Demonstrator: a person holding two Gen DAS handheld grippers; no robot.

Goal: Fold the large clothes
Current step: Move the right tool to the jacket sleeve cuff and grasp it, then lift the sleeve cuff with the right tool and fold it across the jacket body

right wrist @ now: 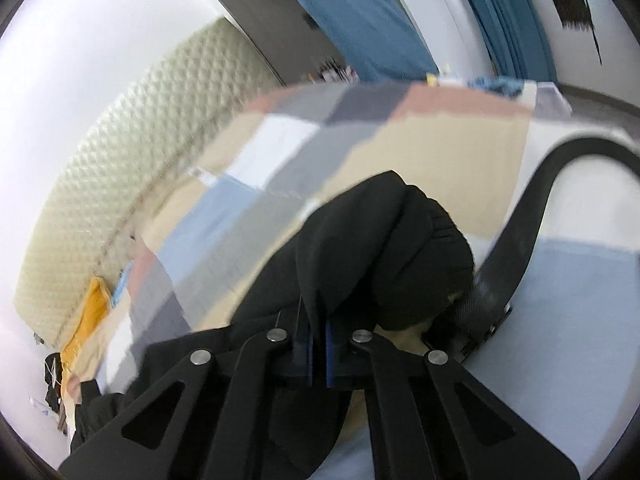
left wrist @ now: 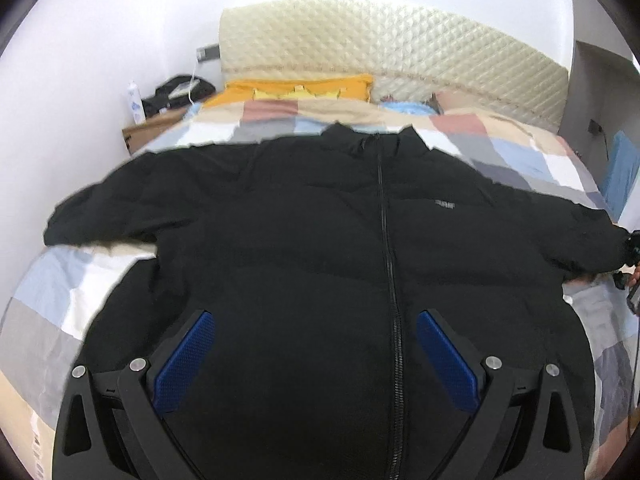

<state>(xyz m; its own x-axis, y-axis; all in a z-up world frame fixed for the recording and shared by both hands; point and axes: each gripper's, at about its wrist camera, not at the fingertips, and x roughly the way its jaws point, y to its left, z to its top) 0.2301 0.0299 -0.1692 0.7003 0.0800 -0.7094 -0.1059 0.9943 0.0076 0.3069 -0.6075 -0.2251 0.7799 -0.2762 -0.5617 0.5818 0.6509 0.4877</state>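
Observation:
A large black zip-up jacket [left wrist: 320, 240] lies front up and spread out on the bed, collar toward the headboard, sleeves out to both sides. My left gripper [left wrist: 316, 336] hovers open over the jacket's lower front, its blue pads [left wrist: 184, 360] wide apart and empty. My right gripper [right wrist: 319, 344] is shut on the black sleeve end [right wrist: 384, 248] of the jacket, with fabric pinched between its blue pads and the cuff bunched ahead of the fingers. That hand also shows at the right sleeve end in the left wrist view [left wrist: 632, 268].
The bed has a patchwork cover [left wrist: 60, 292] in blue, grey, beige and pink, and a quilted cream headboard [left wrist: 380, 40]. An orange pillow [left wrist: 296, 88] lies at the head. A black strap [right wrist: 516, 232] lies on the cover beside the cuff. A nightstand with a bottle [left wrist: 136, 102] stands left.

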